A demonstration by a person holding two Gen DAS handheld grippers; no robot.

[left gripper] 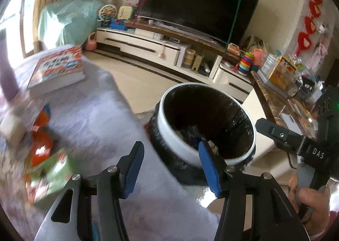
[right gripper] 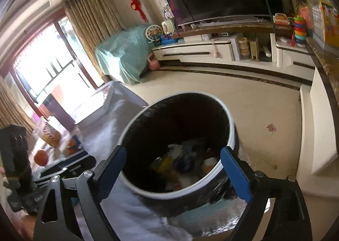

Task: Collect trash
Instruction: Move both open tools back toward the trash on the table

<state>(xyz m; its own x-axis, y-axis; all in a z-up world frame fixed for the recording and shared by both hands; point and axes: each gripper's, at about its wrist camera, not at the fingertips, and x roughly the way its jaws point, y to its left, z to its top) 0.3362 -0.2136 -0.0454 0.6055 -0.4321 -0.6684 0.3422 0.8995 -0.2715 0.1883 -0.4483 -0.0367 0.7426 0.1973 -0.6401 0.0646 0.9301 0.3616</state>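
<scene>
A round trash bin (left gripper: pixel 180 141) with a white rim and black liner stands on the floor by the lavender-covered table (left gripper: pixel 101 126); wrappers and scraps lie inside it (right gripper: pixel 186 162). My left gripper (left gripper: pixel 171 164) is open and empty, above the table edge next to the bin. My right gripper (right gripper: pixel 178 171) is open and empty, its fingers either side of the bin's rim (right gripper: pixel 161 194), over the bin. The right gripper's black body shows at the right of the left wrist view (left gripper: pixel 296 141). An orange wrapper (left gripper: pixel 41 145) and a green box (left gripper: pixel 53 177) lie blurred on the table at left.
A thick book (left gripper: pixel 59 69) lies on the table's far side. A TV (left gripper: pixel 197 1) on a white stand (left gripper: pixel 148 45) fills the back wall. A cluttered counter (left gripper: pixel 281 92) stands at right. A teal-covered item (right gripper: pixel 125 54) sits by the curtains. A paper scrap (right gripper: pixel 271 128) lies on the floor.
</scene>
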